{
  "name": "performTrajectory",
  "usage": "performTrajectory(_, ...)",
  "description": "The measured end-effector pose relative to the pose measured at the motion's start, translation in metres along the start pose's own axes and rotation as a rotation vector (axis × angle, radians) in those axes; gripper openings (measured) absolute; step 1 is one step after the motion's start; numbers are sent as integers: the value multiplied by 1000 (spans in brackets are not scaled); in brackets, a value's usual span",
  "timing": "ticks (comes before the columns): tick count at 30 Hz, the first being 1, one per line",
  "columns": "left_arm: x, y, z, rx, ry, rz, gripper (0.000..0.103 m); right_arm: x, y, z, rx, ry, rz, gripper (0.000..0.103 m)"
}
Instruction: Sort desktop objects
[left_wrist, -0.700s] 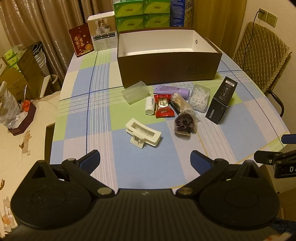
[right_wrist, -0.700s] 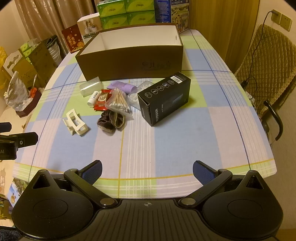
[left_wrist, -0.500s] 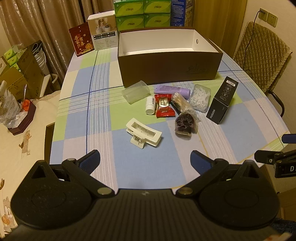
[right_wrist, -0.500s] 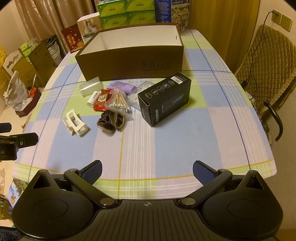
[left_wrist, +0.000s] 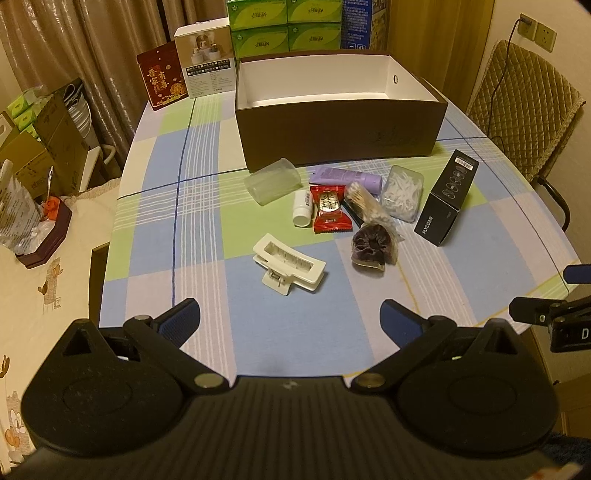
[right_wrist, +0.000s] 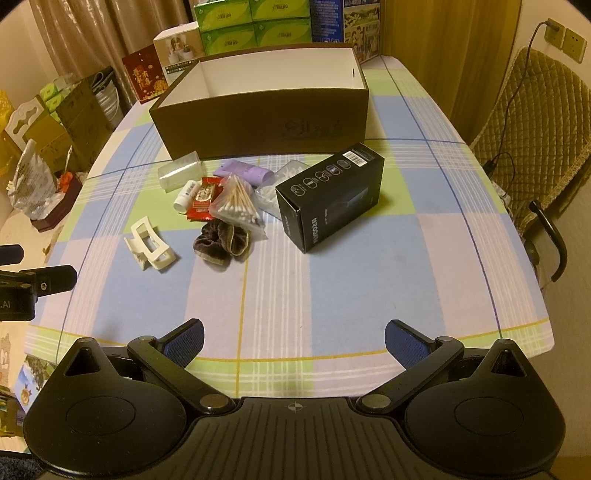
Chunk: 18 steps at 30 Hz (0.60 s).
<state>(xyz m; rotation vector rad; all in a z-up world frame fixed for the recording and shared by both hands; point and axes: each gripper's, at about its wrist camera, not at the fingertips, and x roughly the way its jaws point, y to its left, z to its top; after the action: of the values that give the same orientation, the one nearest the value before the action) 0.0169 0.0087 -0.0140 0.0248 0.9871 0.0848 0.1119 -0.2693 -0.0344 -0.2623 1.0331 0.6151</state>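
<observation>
Two grippers hang over the near edge of the desk (left_wrist: 155, 206), and both are empty with the jaws spread wide.

In the left wrist view, the left gripper (left_wrist: 290, 317) points at a white hair clip (left_wrist: 289, 264), which lies alone on a blue square, nearest to it. Behind the clip is a cluster: a clear plastic case (left_wrist: 272, 181), a small white bottle (left_wrist: 303, 208), a red snack packet (left_wrist: 328, 214), a purple tube (left_wrist: 345, 179), a bag of cotton swabs (left_wrist: 369, 206), a dark scrunchie (left_wrist: 371, 249) and a clear box of white picks (left_wrist: 402, 192). A black carton (left_wrist: 445, 203) stands to the right of them. The open brown box (left_wrist: 340, 133) is behind everything.

In the right wrist view, the right gripper (right_wrist: 293, 338) is well apart from the things. The black carton (right_wrist: 328, 197) lies nearest its centre line, the scrunchie (right_wrist: 221, 242) and the hair clip (right_wrist: 149, 249) to the left. The brown box (right_wrist: 262, 122) is at the far side.
</observation>
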Motion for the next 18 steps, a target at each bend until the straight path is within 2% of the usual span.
performTrajectory(18,7,-1,9,-6,15,10,102,7,-4,7,-4,12,2,101)
